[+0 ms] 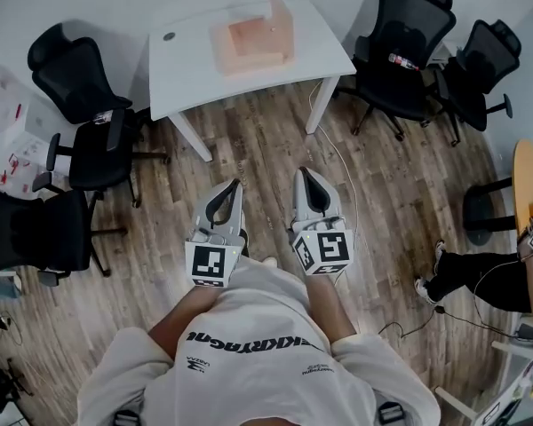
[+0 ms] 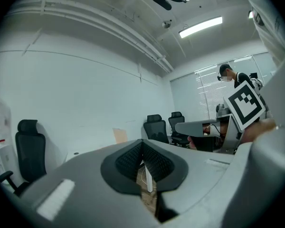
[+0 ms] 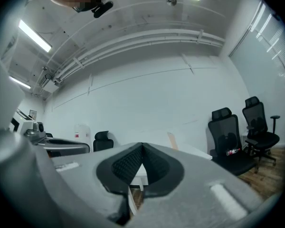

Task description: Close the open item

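An open tan cardboard box [image 1: 249, 44] with its lid flap standing up sits on the white table [image 1: 182, 74] at the far side. The flap also shows in the left gripper view as the box [image 2: 119, 135] and in the right gripper view as the box [image 3: 172, 140]. My left gripper [image 1: 234, 185] and right gripper [image 1: 303, 173] are held side by side over the wooden floor, well short of the table. Both have their jaws pressed together with nothing between them, as the left gripper [image 2: 142, 142] and right gripper [image 3: 142, 146] views show.
Black office chairs stand left of the table [image 1: 80, 91], [image 1: 35, 233] and right of it [image 1: 400, 47], [image 1: 484, 65]. A seated person's legs [image 1: 480, 273] and a round wooden table [image 1: 531, 180] are at the right. A cable [image 1: 346, 185] runs across the floor.
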Demonstrator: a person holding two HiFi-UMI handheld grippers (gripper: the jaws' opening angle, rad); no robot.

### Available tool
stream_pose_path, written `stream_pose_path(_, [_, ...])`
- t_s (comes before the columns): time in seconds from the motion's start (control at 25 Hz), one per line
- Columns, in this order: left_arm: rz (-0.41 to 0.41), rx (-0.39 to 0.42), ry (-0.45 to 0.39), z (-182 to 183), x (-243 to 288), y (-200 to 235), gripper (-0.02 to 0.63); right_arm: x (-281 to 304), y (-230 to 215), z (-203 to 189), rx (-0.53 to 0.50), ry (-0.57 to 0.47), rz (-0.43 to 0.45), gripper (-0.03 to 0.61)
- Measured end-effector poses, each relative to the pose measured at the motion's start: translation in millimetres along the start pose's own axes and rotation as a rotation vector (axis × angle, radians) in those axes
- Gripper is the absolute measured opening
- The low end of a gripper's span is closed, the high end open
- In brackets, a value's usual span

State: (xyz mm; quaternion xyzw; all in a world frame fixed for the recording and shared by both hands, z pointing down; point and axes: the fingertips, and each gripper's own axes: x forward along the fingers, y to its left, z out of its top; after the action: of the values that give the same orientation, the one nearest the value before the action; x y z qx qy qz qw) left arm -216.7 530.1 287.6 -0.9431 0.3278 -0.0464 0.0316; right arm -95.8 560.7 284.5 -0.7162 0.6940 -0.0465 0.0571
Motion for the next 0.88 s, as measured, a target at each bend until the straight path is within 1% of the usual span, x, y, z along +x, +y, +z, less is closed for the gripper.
stream_pose_path(0.32, [0.034,-0.004,0.001,-3,33,16,0.006,37,-16,-4,0.001,0.010,0.021,-0.002])
stream_pose_path(0.64, [0.042,-0.016,-0.006,-6,96,46,0.006,97,-45,-6,-0.014,0.023,0.019,-0.002])
stream_pose_path(0.76, [0.043,-0.026,-0.008,-8,124,63,0.006,126,-55,-7,-0.023,0.031,0.017,-0.002])
stream_pose_path(0.88, [0.046,-0.038,-0.009,-7,152,83,0.006,153,-66,2,-0.039,0.014,0.009,-0.002])
